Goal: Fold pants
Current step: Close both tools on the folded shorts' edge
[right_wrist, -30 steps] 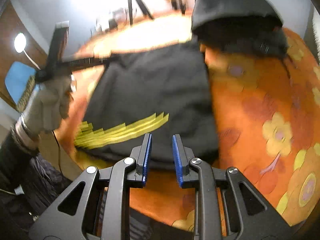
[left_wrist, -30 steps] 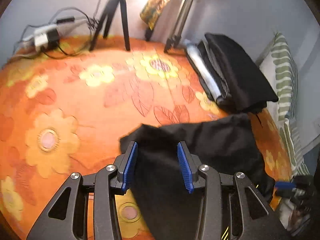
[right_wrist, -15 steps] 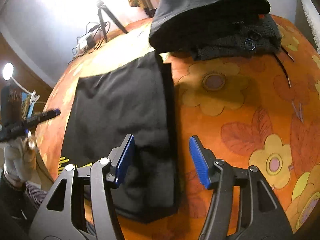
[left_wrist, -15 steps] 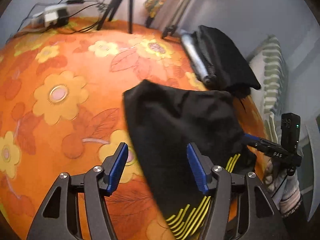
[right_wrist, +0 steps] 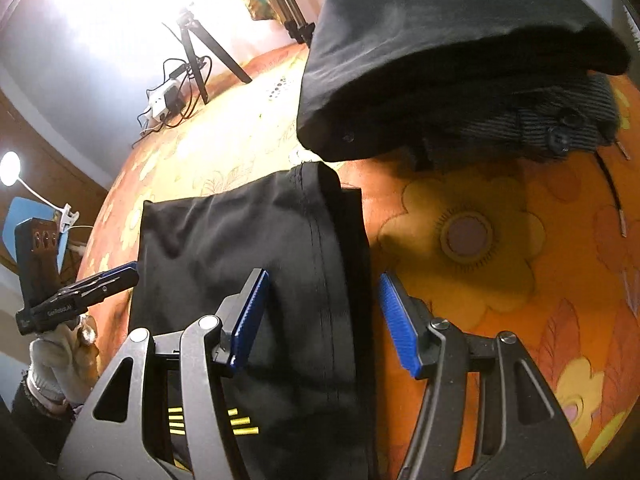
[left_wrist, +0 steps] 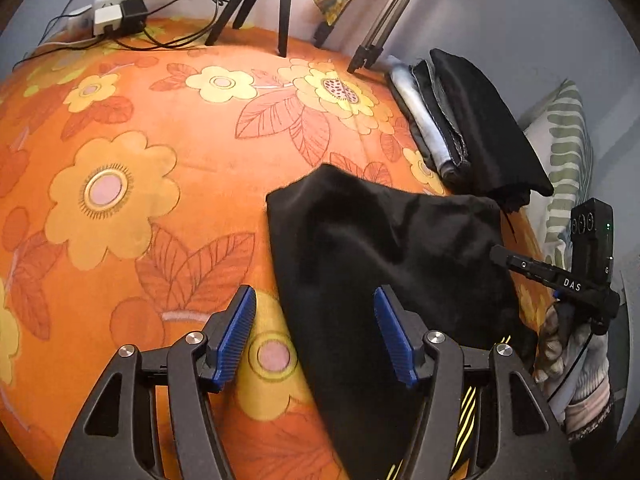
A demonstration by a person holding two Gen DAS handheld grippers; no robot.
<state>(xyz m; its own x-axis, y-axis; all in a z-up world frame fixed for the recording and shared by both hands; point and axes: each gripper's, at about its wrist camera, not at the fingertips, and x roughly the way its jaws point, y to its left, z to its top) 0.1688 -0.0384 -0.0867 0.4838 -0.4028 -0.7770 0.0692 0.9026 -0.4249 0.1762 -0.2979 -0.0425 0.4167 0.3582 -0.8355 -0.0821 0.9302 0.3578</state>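
Observation:
Black pants [left_wrist: 380, 248] with yellow stripes lie folded on the orange flowered bedspread [left_wrist: 140, 140]. My left gripper [left_wrist: 312, 336] is open; the pants' left edge runs between its blue pads, and neither pad presses on the cloth. In the right wrist view the pants [right_wrist: 240, 248] show a seamed right fold, and my right gripper [right_wrist: 324, 320] stands open astride that edge, holding nothing. The right gripper [left_wrist: 496, 252] also shows in the left wrist view, at the far side of the pants. The left gripper [right_wrist: 128, 274] shows at the left of the right wrist view.
A stack of folded dark clothes [left_wrist: 472, 128] lies just beyond the pants, large in the right wrist view [right_wrist: 440, 60]. Tripods [left_wrist: 264, 0] and a power strip with cables [left_wrist: 116, 12] stand at the bed's far edge. A striped pillow [left_wrist: 568, 152] lies right. Gloved hands [right_wrist: 60, 360] hold the grippers.
Both grippers have opened wider. The left one drew back to the pants' left edge. The right one moved across to the right folded edge, nearer the clothes stack.

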